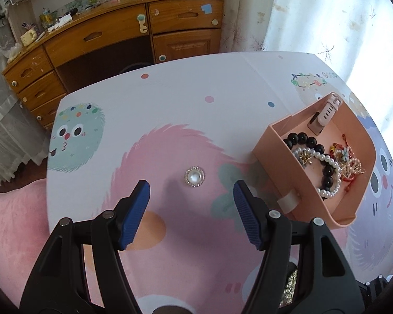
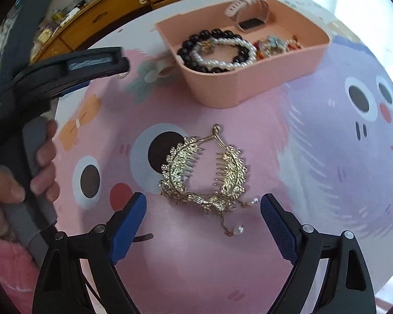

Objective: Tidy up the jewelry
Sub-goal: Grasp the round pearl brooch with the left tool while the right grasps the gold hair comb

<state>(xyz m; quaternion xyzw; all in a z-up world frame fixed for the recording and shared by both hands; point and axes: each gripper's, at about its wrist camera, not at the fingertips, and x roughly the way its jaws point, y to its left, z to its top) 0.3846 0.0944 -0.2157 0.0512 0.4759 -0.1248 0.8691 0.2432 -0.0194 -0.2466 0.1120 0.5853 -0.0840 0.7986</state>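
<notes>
On the bench: two pieces are left out of the pink tray (image 2: pixel 249 89), so you have two pickups ahead.
Right target: the gold hair comb (image 2: pixel 204 172) lies flat just ahead of your right gripper (image 2: pixel 203 204), its pearl drops trailing toward the jaws.
Right jaws: wide apart, nothing between the pads, framing the comb's lower edge.
Right approach: come straight down and close across the solid gold band, not on the thin teeth or the dangling chains, which would probably slip.
Left target: the round pearl brooch (image 1: pixel 194 177) sits alone on the pink print, just beyond your left gripper (image 1: pixel 191 191).
Left jaws: partly open and empty; the brooch is low and flat, so get the tips right down beside its rim before closing.
Hand pose: both grippers pitch steeply down at the bench; your left hand (image 2: pixel 43 162) wraps its grip handle at the edge of the right view.
Tray: already holds bead bracelets and a watch; drop into a bare corner.
</notes>
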